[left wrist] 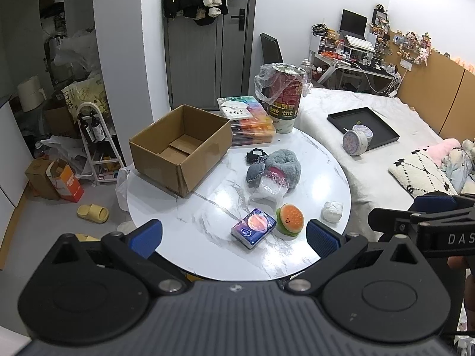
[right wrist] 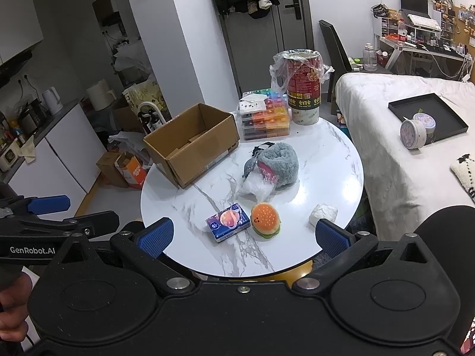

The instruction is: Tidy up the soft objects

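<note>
On the round white marble table (left wrist: 207,222) (right wrist: 332,160) lie a grey plush toy (left wrist: 280,166) (right wrist: 277,163) on a clear plastic bag (left wrist: 267,191) (right wrist: 255,188), a burger plush (left wrist: 290,219) (right wrist: 265,219), a tissue pack (left wrist: 253,227) (right wrist: 228,222) and a white crumpled ball (left wrist: 332,211) (right wrist: 323,215). An open, empty cardboard box (left wrist: 181,148) (right wrist: 193,142) stands at the table's left. My left gripper (left wrist: 234,237) and right gripper (right wrist: 243,235) are both open and empty, held above the table's near edge.
Stacked colourful plastic cases (left wrist: 252,121) (right wrist: 265,118) and a tall bag-lined paper cup (left wrist: 282,98) (right wrist: 302,86) stand at the table's back. A bed (left wrist: 371,148) (right wrist: 409,154) with a black tray (left wrist: 363,127) (right wrist: 427,115) lies to the right. Floor clutter is on the left.
</note>
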### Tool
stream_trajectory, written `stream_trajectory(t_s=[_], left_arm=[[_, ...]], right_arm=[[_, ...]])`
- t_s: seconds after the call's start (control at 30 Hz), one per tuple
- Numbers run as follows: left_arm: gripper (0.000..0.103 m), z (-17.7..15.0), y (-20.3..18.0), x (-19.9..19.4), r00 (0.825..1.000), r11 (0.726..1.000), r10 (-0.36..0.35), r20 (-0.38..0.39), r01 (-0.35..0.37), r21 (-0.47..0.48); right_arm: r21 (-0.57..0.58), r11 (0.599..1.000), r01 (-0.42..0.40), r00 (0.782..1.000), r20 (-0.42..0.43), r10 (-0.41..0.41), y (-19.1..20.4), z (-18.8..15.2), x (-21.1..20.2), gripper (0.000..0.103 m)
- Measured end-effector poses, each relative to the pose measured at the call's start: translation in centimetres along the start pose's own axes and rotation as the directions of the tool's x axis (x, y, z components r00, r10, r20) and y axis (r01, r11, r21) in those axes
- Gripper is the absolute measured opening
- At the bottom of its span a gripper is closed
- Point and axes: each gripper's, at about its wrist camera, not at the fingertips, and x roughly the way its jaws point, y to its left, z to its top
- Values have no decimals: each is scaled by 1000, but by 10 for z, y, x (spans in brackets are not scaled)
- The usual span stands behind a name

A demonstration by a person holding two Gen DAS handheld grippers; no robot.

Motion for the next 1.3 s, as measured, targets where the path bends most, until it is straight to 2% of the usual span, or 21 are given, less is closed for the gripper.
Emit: stream_trajectory(t_s=[1.3], left_arm=[[102, -4, -1, -1, 1000, 1000, -6, 2, 6, -1]], right_arm=[[-16, 1000, 4, 1000, 0, -4, 3, -4, 0, 103]])
